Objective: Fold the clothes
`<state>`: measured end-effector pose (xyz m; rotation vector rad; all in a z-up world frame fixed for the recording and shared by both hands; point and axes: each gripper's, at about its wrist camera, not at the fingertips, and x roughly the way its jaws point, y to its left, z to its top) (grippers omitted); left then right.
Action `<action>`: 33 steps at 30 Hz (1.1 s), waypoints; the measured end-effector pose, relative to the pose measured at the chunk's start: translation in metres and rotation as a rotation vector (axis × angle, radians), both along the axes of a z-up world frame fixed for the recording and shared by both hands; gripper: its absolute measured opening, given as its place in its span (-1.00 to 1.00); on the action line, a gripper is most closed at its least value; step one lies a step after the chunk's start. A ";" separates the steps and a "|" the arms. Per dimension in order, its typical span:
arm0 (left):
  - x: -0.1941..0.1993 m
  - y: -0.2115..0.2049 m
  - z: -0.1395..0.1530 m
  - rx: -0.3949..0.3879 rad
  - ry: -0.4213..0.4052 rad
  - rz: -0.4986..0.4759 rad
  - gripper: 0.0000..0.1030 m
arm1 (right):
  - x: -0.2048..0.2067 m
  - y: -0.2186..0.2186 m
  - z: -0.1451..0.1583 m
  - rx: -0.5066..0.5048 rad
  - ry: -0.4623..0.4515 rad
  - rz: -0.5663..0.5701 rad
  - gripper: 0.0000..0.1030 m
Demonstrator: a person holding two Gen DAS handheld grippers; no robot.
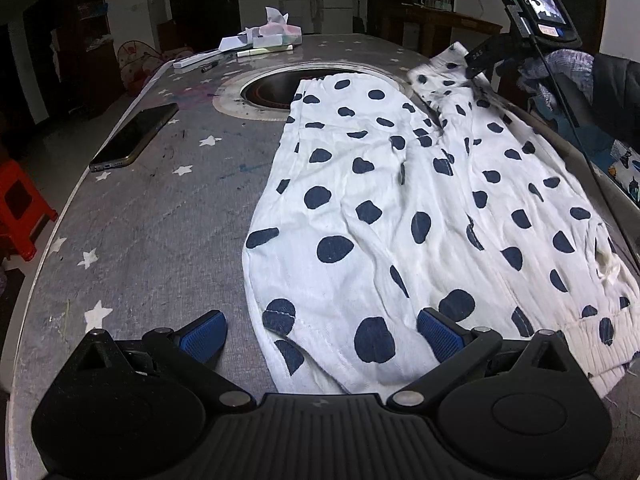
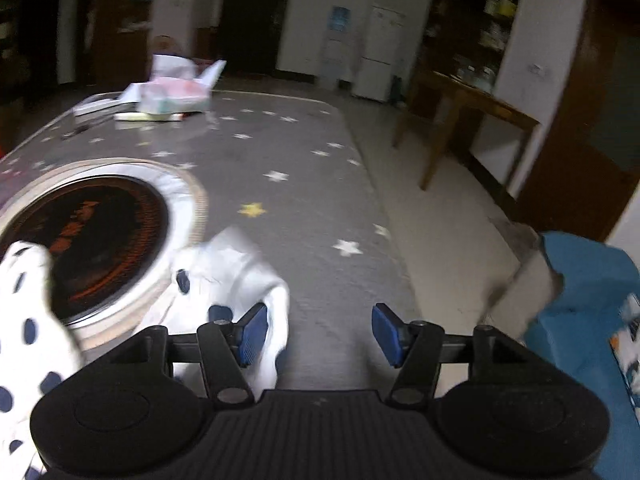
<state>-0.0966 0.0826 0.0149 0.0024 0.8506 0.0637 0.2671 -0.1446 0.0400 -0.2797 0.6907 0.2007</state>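
White trousers with navy dots [image 1: 400, 200] lie spread on the grey star-print table [image 1: 160, 220], legs pointing away from me. My left gripper [image 1: 322, 334] is open over the near hem, with cloth lying between its blue pads [image 1: 438, 334] and neither pad pressing on it. My right gripper [image 1: 474, 68], held by a gloved hand [image 1: 560, 68], hovers at the far right leg cuff. In the right wrist view my right gripper [image 2: 319, 334] is open. That leg cuff [image 2: 236, 272] lies loose against its left pad [image 2: 252, 334], and bare table shows between the pads.
A round dark hotplate recess [image 1: 268, 88] sits under the left leg's end. A phone [image 1: 134, 136] lies near the table's left edge, and a tissue box with papers [image 1: 276, 34] at the far end. A red stool [image 1: 20, 208] stands left. Blue fabric [image 2: 592, 300] is at the right.
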 end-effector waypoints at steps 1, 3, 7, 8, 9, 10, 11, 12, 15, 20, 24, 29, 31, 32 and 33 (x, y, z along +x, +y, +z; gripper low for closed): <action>0.000 0.001 0.000 -0.001 0.001 -0.003 1.00 | -0.001 -0.003 0.001 -0.007 -0.003 -0.004 0.14; 0.001 0.001 0.000 -0.002 0.002 -0.009 1.00 | -0.002 -0.011 0.004 0.002 0.002 -0.025 0.21; 0.002 0.002 0.001 0.001 0.003 -0.018 1.00 | -0.007 -0.015 0.010 0.070 0.033 0.008 0.18; 0.002 0.002 0.001 0.002 0.004 -0.018 1.00 | -0.011 -0.010 0.013 0.087 0.040 0.046 0.18; 0.003 0.001 0.001 0.009 0.002 -0.018 1.00 | -0.015 -0.004 0.016 0.107 0.052 0.093 0.18; 0.003 0.001 0.002 0.016 0.001 -0.019 1.00 | -0.019 0.006 0.018 0.126 0.070 0.144 0.17; 0.003 0.000 0.002 0.027 -0.002 -0.016 1.00 | -0.022 0.016 0.020 0.142 0.087 0.196 0.17; 0.004 0.000 0.002 0.035 -0.004 -0.012 1.00 | -0.027 0.027 0.020 0.157 0.101 0.247 0.17; 0.005 0.000 0.003 0.036 -0.003 -0.004 1.00 | -0.036 0.061 0.017 0.195 0.151 0.375 0.13; 0.002 0.001 0.005 0.050 -0.007 0.004 1.00 | -0.036 0.105 -0.002 0.165 0.196 0.450 -0.03; 0.000 0.005 0.006 0.047 -0.010 0.017 1.00 | -0.034 0.122 -0.016 0.145 0.223 0.464 -0.56; -0.001 0.007 0.006 0.042 -0.011 0.025 1.00 | -0.076 0.134 -0.009 0.058 0.097 0.584 -0.92; -0.001 0.007 0.006 0.041 -0.012 0.023 1.00 | -0.106 0.143 -0.008 -0.018 0.038 0.682 -0.92; -0.001 0.007 0.006 0.041 -0.012 0.022 1.00 | -0.121 0.147 -0.008 -0.056 0.008 0.731 -0.92; -0.001 0.007 0.006 0.040 -0.013 0.022 1.00 | -0.136 0.152 -0.007 -0.094 -0.022 0.779 -0.92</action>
